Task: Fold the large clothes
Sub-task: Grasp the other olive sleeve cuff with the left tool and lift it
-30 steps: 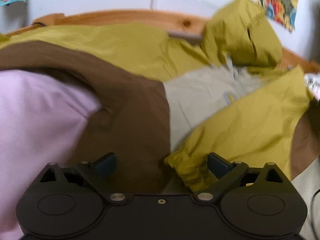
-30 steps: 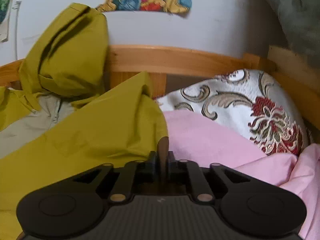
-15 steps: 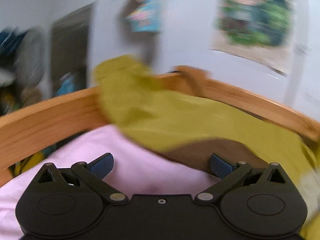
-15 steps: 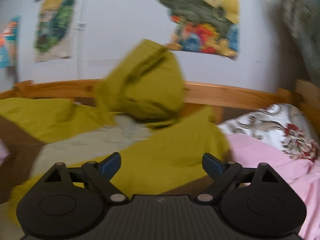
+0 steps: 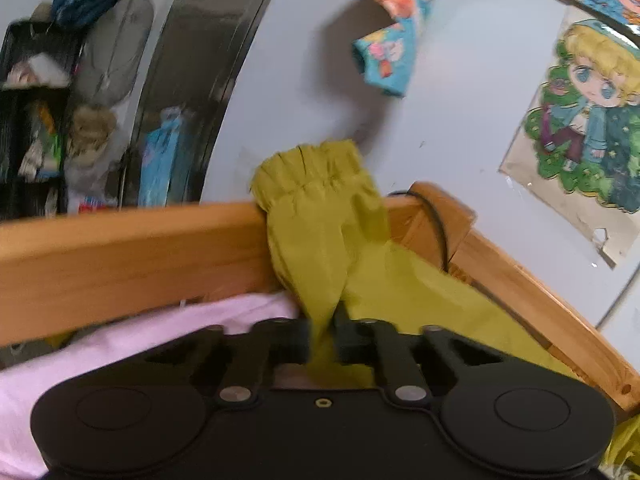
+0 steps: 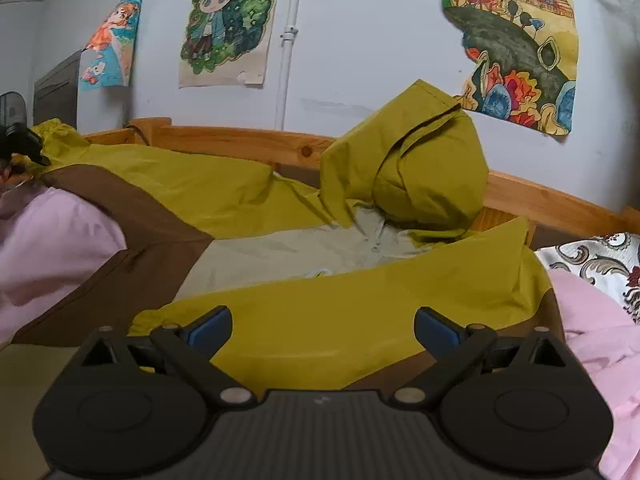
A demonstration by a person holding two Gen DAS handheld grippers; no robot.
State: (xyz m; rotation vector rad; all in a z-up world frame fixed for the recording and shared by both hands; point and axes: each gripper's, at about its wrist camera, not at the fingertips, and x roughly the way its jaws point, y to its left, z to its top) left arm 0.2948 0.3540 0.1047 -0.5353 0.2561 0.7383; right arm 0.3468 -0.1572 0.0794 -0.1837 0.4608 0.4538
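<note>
Both grippers differing from a second ago. Left gripper (image 5: 323, 330), then spread wide over the jacket's brown panel beside a folded-in cuff, now clamped shut on the left sleeve (image 5: 320, 224) just behind its gathered cuff, and raised, with the cuff standing above the wooden bed rail (image 5: 120, 248) against the wall. Right gripper (image 6: 322, 326), then pinched together at the edge of the olive fabric, now spreading wide with its jaws opening, nothing between the blue pads (image 6: 210, 326), only hovering over the right sleeve (image 6: 360, 308).

Lying across the bed on a pink sheet (image 6: 52, 236), the jacket (image 6: 248, 220): olive-yellow at shoulders, sleeves and hood, pale beige over the chest, brown lower down. Front side up, zipper running up the middle of the chest. Hood (image 6: 412, 164) propped upright against the far rail. Right sleeve folded inward across the body, reaching from the shoulder toward the hem. Left sleeve stretching out toward the far left corner of the bed, being held there. Patterned cushion (image 6: 604, 260) resting at the right edge, just beside the jacket's shoulder. Posters (image 6: 516, 40) hanging on the wall behind.
</note>
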